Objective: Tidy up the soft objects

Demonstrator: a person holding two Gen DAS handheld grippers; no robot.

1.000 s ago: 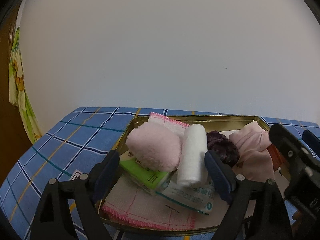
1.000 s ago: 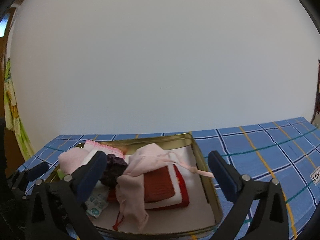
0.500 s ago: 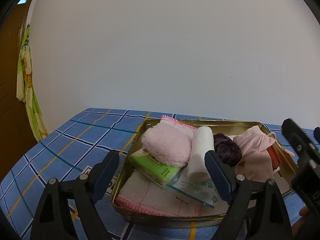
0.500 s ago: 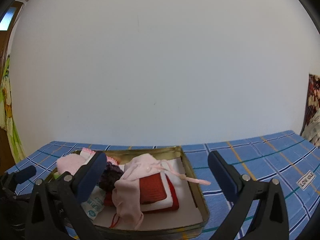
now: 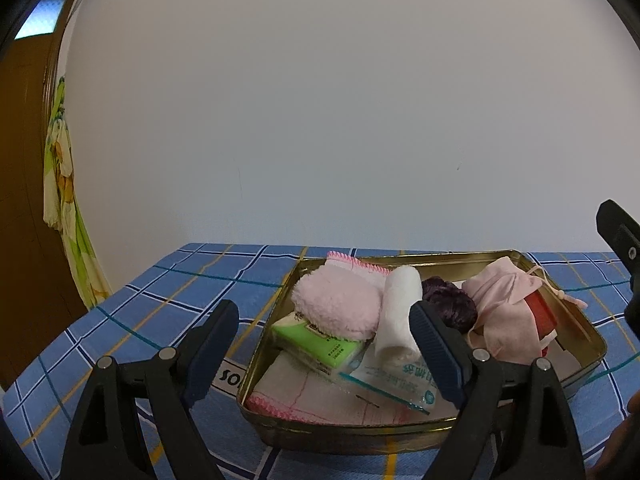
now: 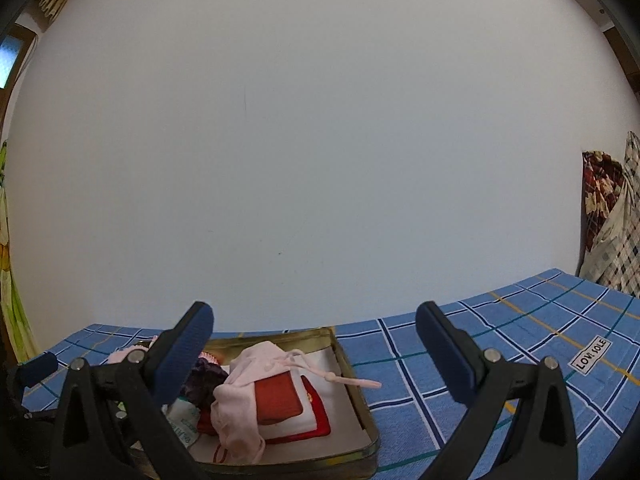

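Observation:
A gold metal tray (image 5: 588,330) (image 6: 370,416) on the blue checked tablecloth (image 5: 168,292) holds the soft things. In it lie a fluffy pink pad (image 5: 336,306), a rolled white cloth (image 5: 398,320), a purple scrunchie (image 5: 450,306), a pink drawstring pouch (image 5: 504,312) (image 6: 244,396), a green tissue pack (image 5: 316,342), a wipes packet (image 5: 394,378), a pink-edged cloth (image 5: 320,398) and a red and white folded cloth (image 6: 296,412). My left gripper (image 5: 326,346) stands open near the tray's front left. My right gripper (image 6: 314,348) stands open above the tray's right side. Neither holds anything.
A white wall rises right behind the table. A wooden door (image 5: 24,200) and a green patterned cloth (image 5: 66,200) stand at the left. Patterned fabric (image 6: 612,216) hangs at the far right. Bare tablecloth (image 6: 520,340) stretches to the right of the tray, with a small label (image 6: 592,354).
Both grippers have drawn back from the tray and tipped upward, so the tray sits lower and smaller in both views. Their jaws stay equally wide. The things in the tray have not moved.

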